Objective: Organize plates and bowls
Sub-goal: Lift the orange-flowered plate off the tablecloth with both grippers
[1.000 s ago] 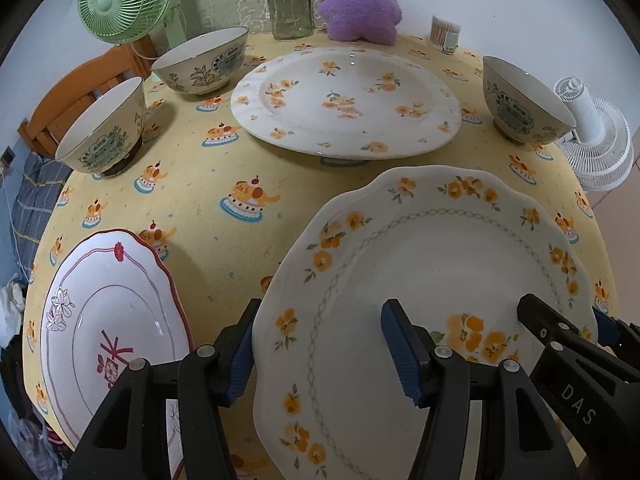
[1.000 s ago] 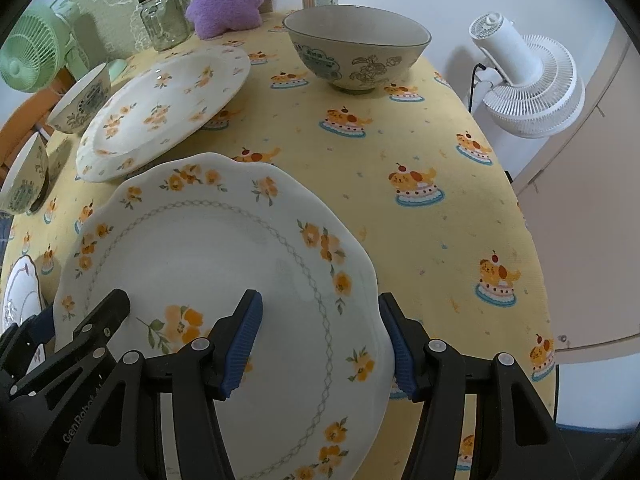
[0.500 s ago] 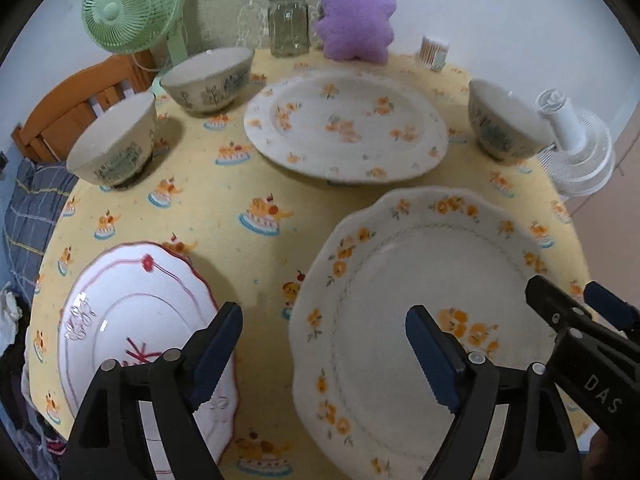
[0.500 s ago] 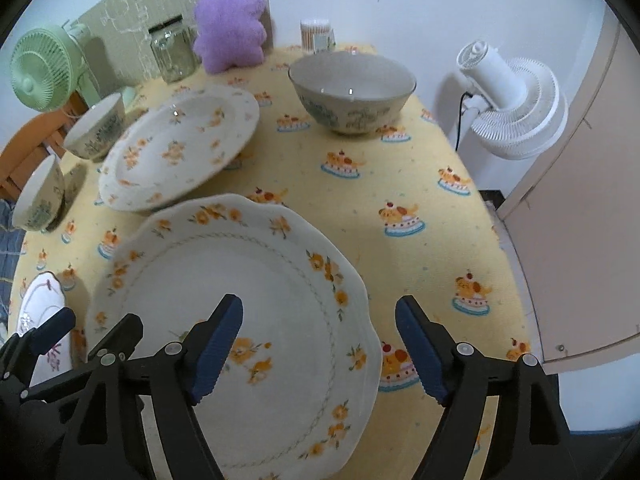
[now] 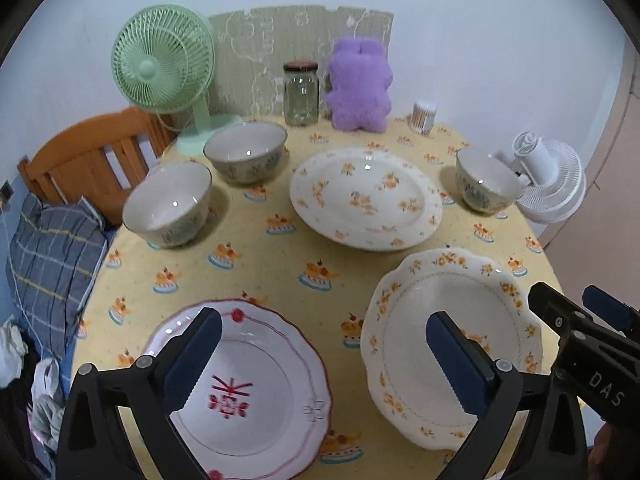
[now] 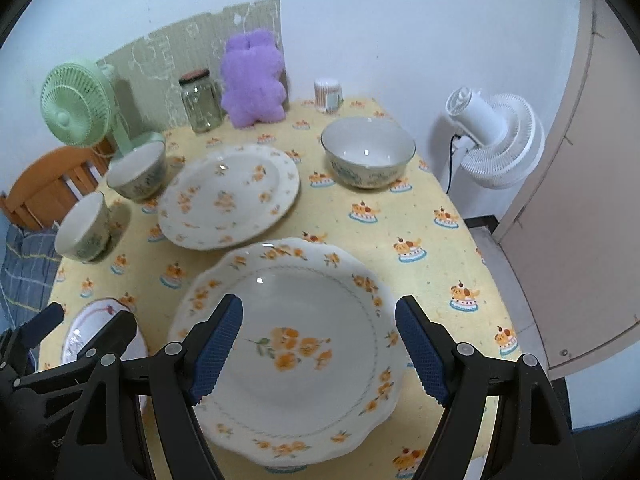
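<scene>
Left wrist, right hand-held gripper [image 5: 592,312], "DAS" lettering

scalloped plate: white with orange flowers [image 6: 304,344], lies flat at the near right of the table
red-rimmed plate: white with a red motif [image 5: 248,392], flat at the near left, apart from the scalloped plate
round floral plate: [image 5: 366,198], flat at mid-table
left bowls: two [image 5: 168,204] [image 5: 246,156], upright, near each other
right bowl: [image 6: 368,152], upright, alone at the far right
</scene>
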The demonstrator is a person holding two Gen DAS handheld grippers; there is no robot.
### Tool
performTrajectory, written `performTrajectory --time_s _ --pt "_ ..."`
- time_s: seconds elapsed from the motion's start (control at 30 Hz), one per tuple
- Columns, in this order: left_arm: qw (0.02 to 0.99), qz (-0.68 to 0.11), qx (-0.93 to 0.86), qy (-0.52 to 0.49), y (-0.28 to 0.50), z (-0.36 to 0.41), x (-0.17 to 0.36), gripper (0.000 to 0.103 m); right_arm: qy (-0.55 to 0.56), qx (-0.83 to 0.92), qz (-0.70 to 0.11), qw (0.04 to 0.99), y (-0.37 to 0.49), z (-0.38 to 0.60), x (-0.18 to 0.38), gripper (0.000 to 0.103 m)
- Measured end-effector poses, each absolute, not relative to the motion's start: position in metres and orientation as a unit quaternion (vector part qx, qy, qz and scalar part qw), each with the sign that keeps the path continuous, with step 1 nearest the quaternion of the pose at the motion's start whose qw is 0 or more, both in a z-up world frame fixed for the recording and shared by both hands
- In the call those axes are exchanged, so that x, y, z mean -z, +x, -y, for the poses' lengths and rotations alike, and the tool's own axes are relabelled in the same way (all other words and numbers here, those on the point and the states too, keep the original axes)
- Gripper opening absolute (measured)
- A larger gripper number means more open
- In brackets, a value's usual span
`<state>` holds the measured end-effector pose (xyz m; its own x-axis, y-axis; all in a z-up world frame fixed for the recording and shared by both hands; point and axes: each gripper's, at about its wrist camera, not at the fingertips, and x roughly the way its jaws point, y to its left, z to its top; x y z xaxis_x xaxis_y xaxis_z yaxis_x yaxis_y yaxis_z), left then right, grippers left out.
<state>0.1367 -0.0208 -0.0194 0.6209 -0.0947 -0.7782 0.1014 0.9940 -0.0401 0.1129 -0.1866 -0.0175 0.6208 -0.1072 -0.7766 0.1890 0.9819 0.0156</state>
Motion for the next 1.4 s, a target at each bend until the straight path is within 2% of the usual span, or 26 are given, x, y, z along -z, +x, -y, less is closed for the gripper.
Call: performTrajectory --time_s 0.37,0.6,0.93,1.4 --pt "0.91 -0.408 0.071 0.0 0.143 -0.011 -0.013 0.103 0.044 0.096 -0.397 0.912 0.11 0.155 -0.014 0.081" --pt "0.912 -0.405 0.063 -0.008 0.173 -0.013 -0.02 0.103 0.044 0.097 -0.402 0.909 0.141 0.152 -0.021 0.081" --pt "0.902 -0.43 0.031 0.001 0.248 0.008 0.004 0.103 0.068 0.084 -0.416 0.903 0.224 0.176 -0.004 0.081" --pt "0.879 -0.477 -0.017 0.008 0.326 0.02 0.069 0.102 0.077 0.057 -0.471 0.877 0.317 0.192 0.065 0.081"
